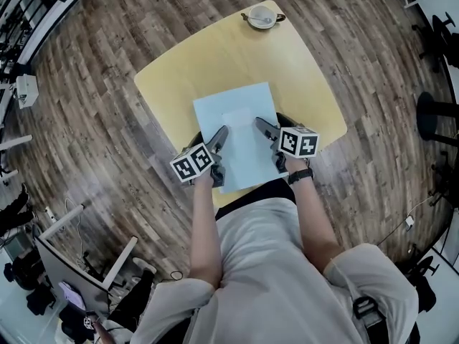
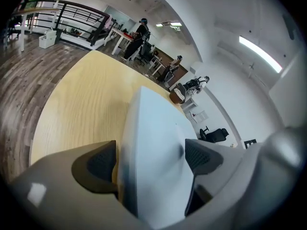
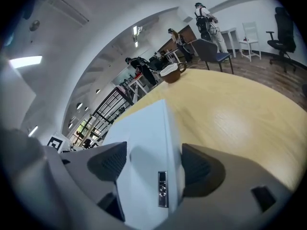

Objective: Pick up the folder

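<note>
A light blue folder (image 1: 240, 120) lies flat on the yellow table (image 1: 215, 56), its near edge toward the person. My left gripper (image 1: 221, 135) reaches over the folder's near left side and stands open. In the left gripper view the folder (image 2: 158, 128) runs between the two pads (image 2: 98, 164), which do not press on it. My right gripper (image 1: 262, 127) is open over the near right side. There the folder (image 3: 144, 128) also passes between the spread pads (image 3: 199, 169), and a small metal clip (image 3: 163, 189) shows on it.
A brown cup with a white lid (image 1: 260, 18) stands at the table's far corner, also visible as the cup (image 3: 170, 73) in the right gripper view. Wood flooring surrounds the table. Chairs, desks and people are far off in the room.
</note>
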Tool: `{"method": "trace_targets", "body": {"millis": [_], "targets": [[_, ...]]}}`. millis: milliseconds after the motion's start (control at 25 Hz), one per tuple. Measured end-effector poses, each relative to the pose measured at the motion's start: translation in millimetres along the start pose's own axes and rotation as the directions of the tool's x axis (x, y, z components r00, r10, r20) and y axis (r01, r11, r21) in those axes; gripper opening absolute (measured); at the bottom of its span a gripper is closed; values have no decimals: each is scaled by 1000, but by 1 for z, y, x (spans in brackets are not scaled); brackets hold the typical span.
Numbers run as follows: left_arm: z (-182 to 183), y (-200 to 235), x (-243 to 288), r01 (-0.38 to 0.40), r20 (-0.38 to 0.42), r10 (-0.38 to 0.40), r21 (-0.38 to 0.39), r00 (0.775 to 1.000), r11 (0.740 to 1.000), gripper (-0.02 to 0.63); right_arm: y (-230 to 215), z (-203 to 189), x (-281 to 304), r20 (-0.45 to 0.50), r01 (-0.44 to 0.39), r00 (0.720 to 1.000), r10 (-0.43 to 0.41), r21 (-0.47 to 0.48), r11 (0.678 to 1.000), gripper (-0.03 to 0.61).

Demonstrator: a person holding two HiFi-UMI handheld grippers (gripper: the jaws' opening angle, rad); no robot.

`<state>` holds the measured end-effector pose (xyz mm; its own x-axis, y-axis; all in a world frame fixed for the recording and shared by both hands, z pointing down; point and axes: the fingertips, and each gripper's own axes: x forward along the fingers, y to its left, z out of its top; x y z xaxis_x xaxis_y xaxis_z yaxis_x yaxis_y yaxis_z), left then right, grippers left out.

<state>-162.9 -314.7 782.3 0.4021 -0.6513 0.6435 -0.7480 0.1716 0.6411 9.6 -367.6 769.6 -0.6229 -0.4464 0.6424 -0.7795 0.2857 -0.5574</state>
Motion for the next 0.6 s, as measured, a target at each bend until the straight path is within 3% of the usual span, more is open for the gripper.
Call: {"method": "trace_targets", "body": {"millis": [120,280,600], "targets": [[-1,-3,1,-27,-3,27,40,1000,999,445,-1,-2,-1,6,2,1000,-2,9,1000,367],[0,-2,-2,-67,6,66,89,998,994,419,0,-5,1,-15,49,999,-50,-50,998,367],[-3,-12,-19,-72,1,72,140,997,988,410,9,-16,-12,8,55,998,-55,-17,998,365]]}}
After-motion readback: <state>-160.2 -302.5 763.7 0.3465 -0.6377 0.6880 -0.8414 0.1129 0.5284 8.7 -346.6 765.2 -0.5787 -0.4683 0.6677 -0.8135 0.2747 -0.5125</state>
